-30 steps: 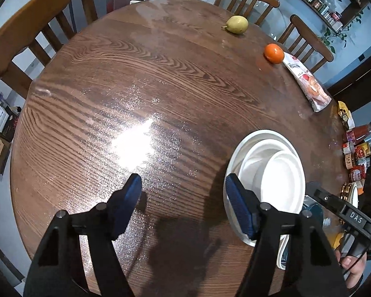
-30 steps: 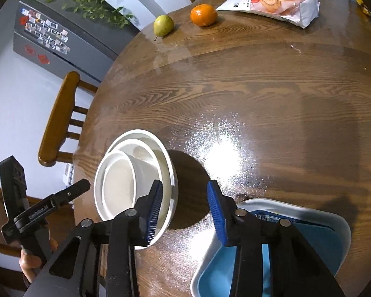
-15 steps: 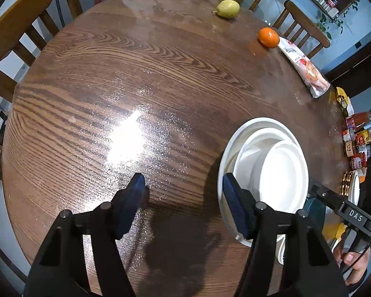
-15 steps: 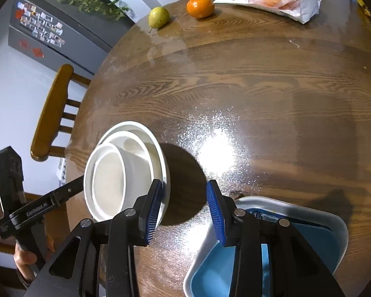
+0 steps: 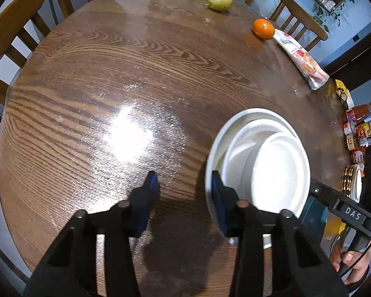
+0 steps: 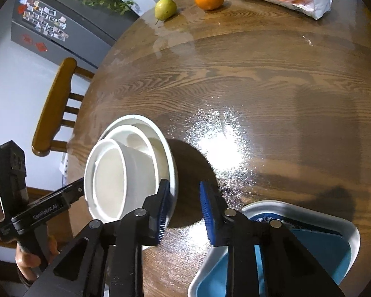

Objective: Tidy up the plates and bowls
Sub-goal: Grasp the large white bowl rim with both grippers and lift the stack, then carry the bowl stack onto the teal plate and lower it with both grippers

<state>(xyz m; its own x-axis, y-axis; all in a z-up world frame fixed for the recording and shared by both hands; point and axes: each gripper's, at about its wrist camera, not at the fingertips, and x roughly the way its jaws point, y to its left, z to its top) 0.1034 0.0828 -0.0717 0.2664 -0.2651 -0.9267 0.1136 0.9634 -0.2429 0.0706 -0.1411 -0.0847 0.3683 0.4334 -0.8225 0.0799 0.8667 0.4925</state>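
On the round wooden table [image 5: 91,94] the stacked white bowls [image 5: 259,163] stand near the edge. Both the left gripper [image 5: 183,188] and the right gripper [image 6: 183,195] have just been closing with nothing between the jaws; they remain apart, gripping nothing, so stacking looks finished.

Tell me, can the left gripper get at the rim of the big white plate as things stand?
Probably yes. The left gripper sits right beside the plate, one pad already at the near rim, jaws open and just narrowing, only bare table between them.
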